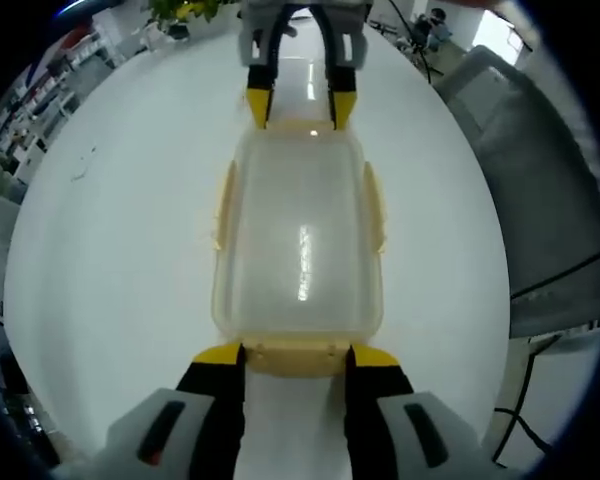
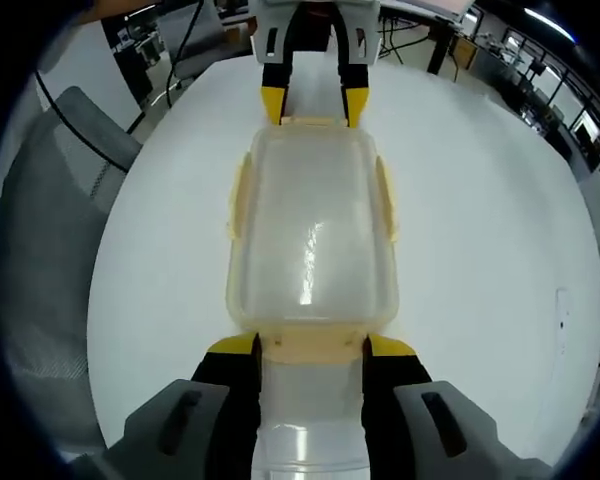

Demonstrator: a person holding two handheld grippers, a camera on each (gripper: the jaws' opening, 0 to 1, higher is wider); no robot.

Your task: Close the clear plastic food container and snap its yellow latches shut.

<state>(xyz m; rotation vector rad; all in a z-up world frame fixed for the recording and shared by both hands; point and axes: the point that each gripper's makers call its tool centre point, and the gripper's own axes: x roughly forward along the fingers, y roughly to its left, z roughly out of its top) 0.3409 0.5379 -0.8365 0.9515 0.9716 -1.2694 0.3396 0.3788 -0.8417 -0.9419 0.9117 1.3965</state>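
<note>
Spread to about the width of a latch, the yellow-tipped jaws of the left gripper [image 1: 296,356] rise from the bottom of the left gripper view and bracket the pale yellow end latch [image 1: 294,353] of the clear rectangular plastic food container [image 1: 298,243], which lies lid-on in the middle of the frame on the round white table [image 1: 110,250]. At the top of that frame the right gripper [image 1: 300,108] stands likewise parted at the container's far end, just beside its edge, though whether either pair presses the plastic I cannot tell. Along the right edge stands a grey mesh office chair [image 1: 550,210].
</note>
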